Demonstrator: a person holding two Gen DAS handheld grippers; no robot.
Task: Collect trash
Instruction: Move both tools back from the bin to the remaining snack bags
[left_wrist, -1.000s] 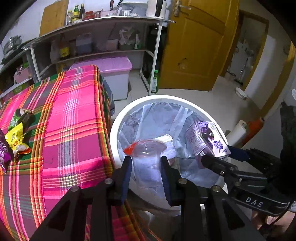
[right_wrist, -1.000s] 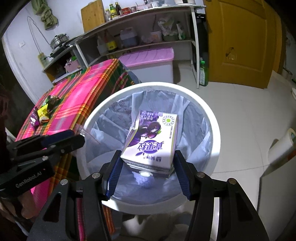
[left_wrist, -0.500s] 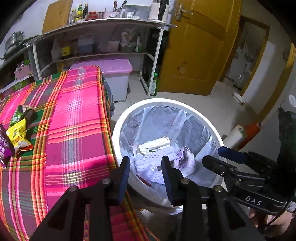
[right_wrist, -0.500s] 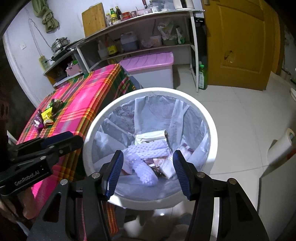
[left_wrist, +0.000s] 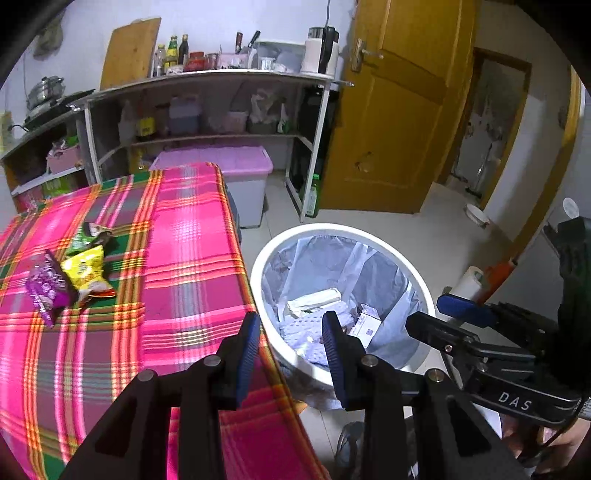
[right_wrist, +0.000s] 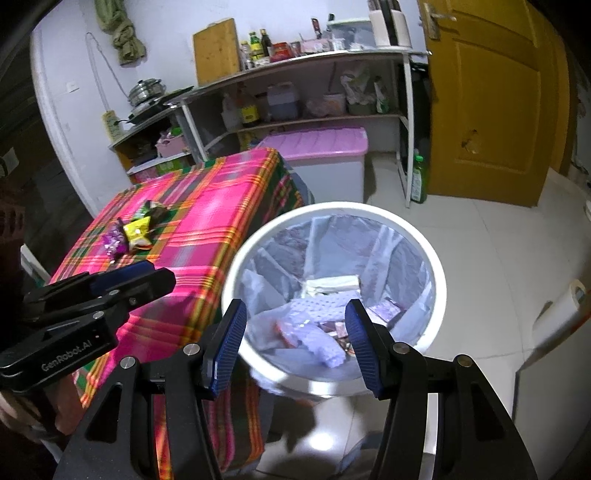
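Observation:
A white trash bin (left_wrist: 417, 280) with a pale liner stands on the floor beside the table; it also shows in the right wrist view (right_wrist: 437, 280). Dropped trash lies inside, including a purple carton (left_wrist: 367, 325). My left gripper (left_wrist: 290, 347) is open and empty above the table edge next to the bin. My right gripper (right_wrist: 293, 341) is open and empty above the bin. A yellow wrapper (left_wrist: 86, 271), a purple wrapper (left_wrist: 46, 290) and a green wrapper (left_wrist: 90, 236) lie on the pink plaid tablecloth (left_wrist: 184, 266).
A pink-lidded storage box (left_wrist: 221, 166) sits past the table's far end, with metal shelves (left_wrist: 207, 107) of bottles behind. A yellow door (left_wrist: 399, 110) stands to the right. A paper roll (left_wrist: 469, 280) and an orange bottle (left_wrist: 498, 273) lie on the floor right of the bin.
My left gripper let go of a clear plastic bag and my right gripper let go of the purple carton; both fell into the bin. Both grippers have since pulled back and up.

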